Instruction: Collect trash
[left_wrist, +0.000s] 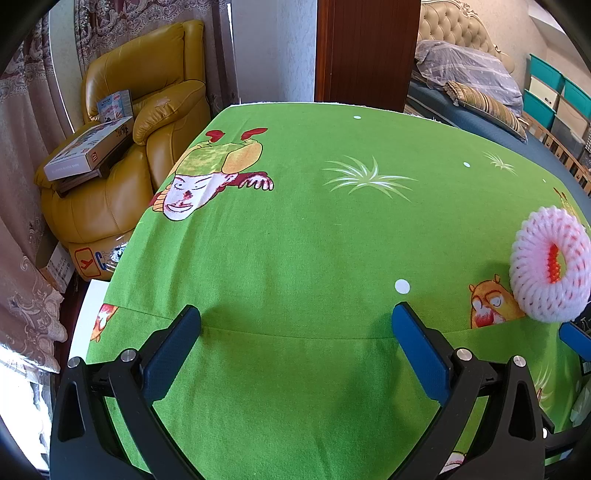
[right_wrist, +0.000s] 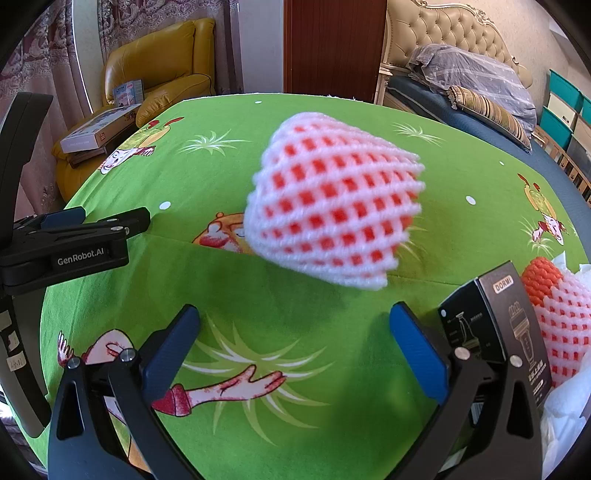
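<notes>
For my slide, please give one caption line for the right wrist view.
Open right tongs face a white-and-red foam fruit net above the green cartoon-print tablecloth, beside a black product box.

Left gripper (left_wrist: 295, 317), bottom of left wrist view: two black angular finger arms, each ending in flat blue pad with fine textured face; silver round-head screws at arm joints, two per side. Triangular cut-outs in outer black brackets.

Right gripper (right_wrist: 293, 315), bottom of right wrist view: same build, black arms, blue pads (right_wrist: 173, 343), silver screws.

Left gripper seen side-on at left edge of right wrist view: black body, white "GenRobot.AI" lettering, blue pad edge, curved black handle with small white labels lower left.
</notes>
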